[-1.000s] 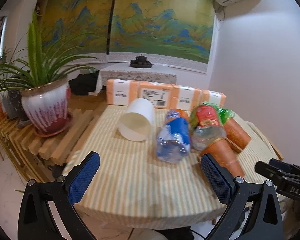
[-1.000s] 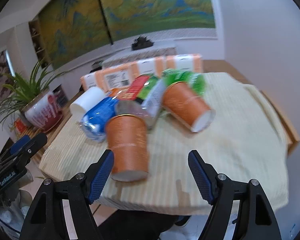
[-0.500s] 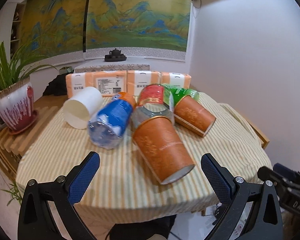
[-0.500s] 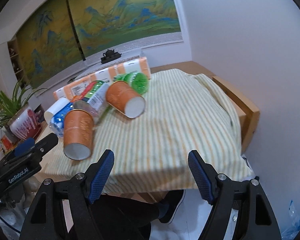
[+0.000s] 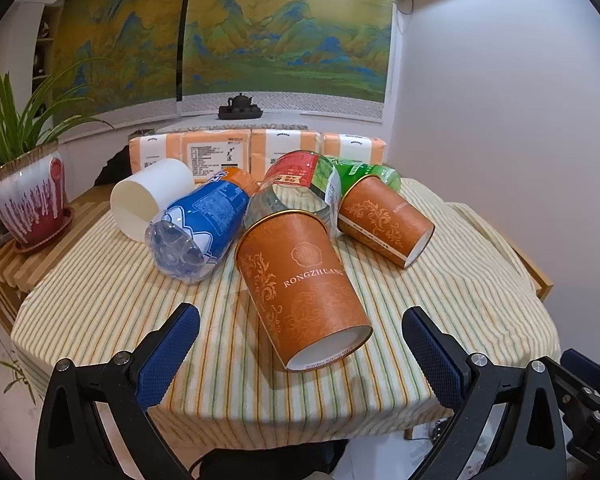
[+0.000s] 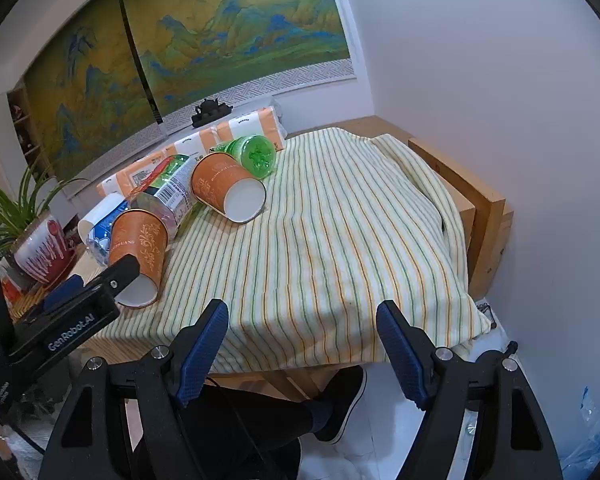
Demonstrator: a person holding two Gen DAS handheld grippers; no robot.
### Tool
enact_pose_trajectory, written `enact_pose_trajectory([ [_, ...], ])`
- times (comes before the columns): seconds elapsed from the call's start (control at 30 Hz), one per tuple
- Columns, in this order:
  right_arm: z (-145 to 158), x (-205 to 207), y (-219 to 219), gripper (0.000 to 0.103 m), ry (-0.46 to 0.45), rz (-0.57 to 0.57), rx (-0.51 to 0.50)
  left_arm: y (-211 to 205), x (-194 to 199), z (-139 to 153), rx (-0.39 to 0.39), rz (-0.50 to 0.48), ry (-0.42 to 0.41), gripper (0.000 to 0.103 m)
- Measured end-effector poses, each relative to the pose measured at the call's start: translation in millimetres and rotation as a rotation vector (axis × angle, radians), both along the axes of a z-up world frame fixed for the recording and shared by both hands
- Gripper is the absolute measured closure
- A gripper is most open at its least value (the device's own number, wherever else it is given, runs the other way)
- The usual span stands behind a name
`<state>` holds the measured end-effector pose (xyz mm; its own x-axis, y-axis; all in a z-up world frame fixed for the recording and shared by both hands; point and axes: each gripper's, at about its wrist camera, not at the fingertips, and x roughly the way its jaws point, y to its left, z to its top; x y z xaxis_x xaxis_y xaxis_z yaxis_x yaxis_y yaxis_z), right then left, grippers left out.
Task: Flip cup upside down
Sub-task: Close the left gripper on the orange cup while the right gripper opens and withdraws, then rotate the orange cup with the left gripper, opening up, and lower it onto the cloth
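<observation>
Striped desk (image 5: 100, 300), cups lying on their sides, both my grippers held empty off its near edge.

On the desk, largest down: the near orange cup (image 5: 300, 286) lies tipped, mouth toward the near edge, its base against a clear bottle (image 5: 296, 196); the blue bottle (image 5: 202, 232) lies to its left, a second orange cup (image 5: 384, 220) toward the right edge, a white cup (image 5: 150, 198) toward the far left corner. My left gripper (image 5: 300, 356) has its fingers wide before the near cup, not touching; my right gripper (image 6: 302, 350) is likewise spread wide.

A striped cloth (image 5: 100, 296) covers the bench. A blue-label bottle (image 5: 204, 224) lies on its side on it. Orange tissue packs (image 5: 216, 152) stand behind. A potted plant (image 5: 28, 196) stands at the left.
</observation>
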<state>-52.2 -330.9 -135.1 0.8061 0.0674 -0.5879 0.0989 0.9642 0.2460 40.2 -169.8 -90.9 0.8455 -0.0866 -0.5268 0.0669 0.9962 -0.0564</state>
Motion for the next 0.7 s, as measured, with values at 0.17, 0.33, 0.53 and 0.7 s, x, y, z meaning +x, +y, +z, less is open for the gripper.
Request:
enact_pose_trajectory([
  [0.17, -0.9, -0.4, 2.2, 0.03, -0.002, 0.003, -0.004, -5.3, 3.4, -3.1, 0.015, 0.007, -0.007, 0.001],
  [0.33, -1.5, 0.2, 3.7, 0.03, 0.0, 0.011, 0.002, -6.4, 5.1, -4.1, 0.024, 0.015, -0.013, 0.003],
  [0.53, -1.9, 0.8, 4.9, 0.03, 0.003, 0.011, 0.001, -8.2, 8.1, -8.8, 0.039, -0.001, 0.0, 0.021],
  [0.7, -2.0, 1.7, 5.3, 0.03, 0.003, 0.005, 0.0, -7.8, 7.9, -10.7, 0.041, -0.022, 0.003, 0.038],
])
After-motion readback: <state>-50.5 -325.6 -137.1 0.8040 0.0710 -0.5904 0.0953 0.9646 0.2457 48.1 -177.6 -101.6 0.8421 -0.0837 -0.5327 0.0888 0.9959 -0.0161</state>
